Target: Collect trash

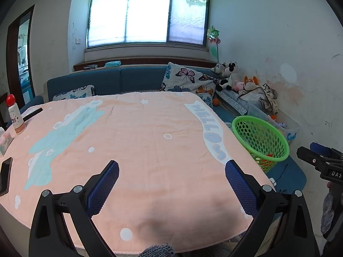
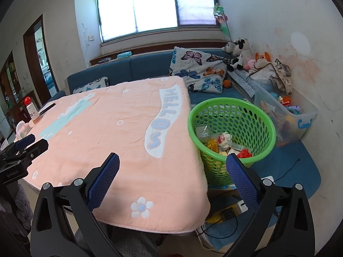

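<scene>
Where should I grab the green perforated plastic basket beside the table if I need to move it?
Grip the green perforated plastic basket by its thick rolled rim, coming from above with one finger inside and one outside. It stands upright with its mouth open; the holed wall tapers downward, so a side pinch would likely slip.

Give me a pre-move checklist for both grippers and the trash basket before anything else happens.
1. Left gripper open and holding nothing: ok.
2. Right gripper open and holding nothing: ok.
3. Green basket upright beside the table's right edge, mouth unobstructed: ok.
4. Basket has room: ok, crumpled trash sits low inside, well under the rim.
5. Trash left on the pink tablecloth: cannot tell for sure; the cloth's middle shows none, only a bottle, a phone and a small box at the left edge.
6. Grippers apart from each other: ok, each sees the other off to its side.
</scene>
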